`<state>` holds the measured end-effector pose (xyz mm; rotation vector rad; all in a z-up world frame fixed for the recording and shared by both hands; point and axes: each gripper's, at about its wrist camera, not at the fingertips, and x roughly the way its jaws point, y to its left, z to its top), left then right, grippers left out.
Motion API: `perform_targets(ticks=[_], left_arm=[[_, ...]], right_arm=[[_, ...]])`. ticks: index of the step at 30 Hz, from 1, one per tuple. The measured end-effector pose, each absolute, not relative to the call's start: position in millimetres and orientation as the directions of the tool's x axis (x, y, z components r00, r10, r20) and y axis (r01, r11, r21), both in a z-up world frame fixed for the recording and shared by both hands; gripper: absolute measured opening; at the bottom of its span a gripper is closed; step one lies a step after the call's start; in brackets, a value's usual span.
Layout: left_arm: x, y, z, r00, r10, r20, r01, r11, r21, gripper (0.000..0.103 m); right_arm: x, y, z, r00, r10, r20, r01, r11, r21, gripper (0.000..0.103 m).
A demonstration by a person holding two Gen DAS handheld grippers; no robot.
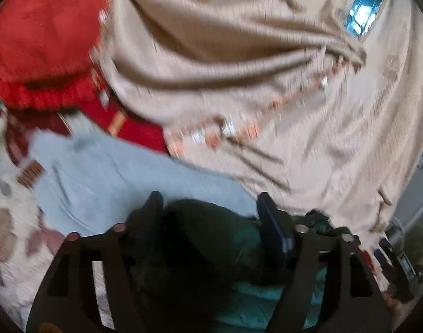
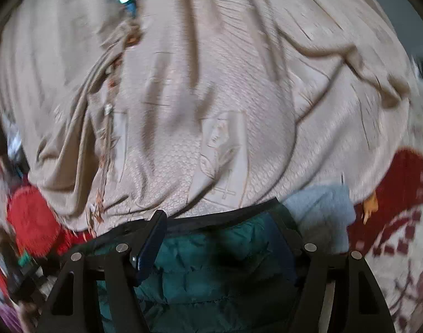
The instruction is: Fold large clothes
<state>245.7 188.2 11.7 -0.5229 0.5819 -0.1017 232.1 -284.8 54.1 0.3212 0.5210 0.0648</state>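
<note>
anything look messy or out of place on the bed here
Yes. The beige embroidered cloth lies bunched in deep wrinkles instead of flat, overlapping the light blue garment and red knit garment. A dark green quilted jacket sits crumpled between both grippers' fingers. Nothing looks torn, though the views are blurred.

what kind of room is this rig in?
Probably a home bedroom or living area: a floral cream-and-maroon bedspread or rug underlies heaped laundry, including a large beige embroidered cloth, a red knitted garment and a dark green quilted jacket.
</note>
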Motion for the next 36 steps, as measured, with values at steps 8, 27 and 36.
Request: perform_targets(ticks=[8,27,36], left_arm=[[248.8,141.2,23.3,0.818,-0.218,-0.533,0.067,0.955,-0.288,0.073],[299.4,108.1,-65.7,0.612,0.018,-0.791,-0.033,0.999,-0.003,0.077],[294.4,121.8,-49.5,0.606,-0.063,-0.793,-0.011,0.996,-0.088,0.077]], right_arm=[[279.0,-251.9,15.5,0.712,0.129,-0.69,-0.021,0.986,0.163,0.07],[308.3,-264.1,-49.6,0.556,0.138,-0.82,-0.012,0.987,0.158,0.086],[305.0,-254.8,-34.5,0.555,0.139,-0.82,-0.056,0.99,0.13,0.095]])
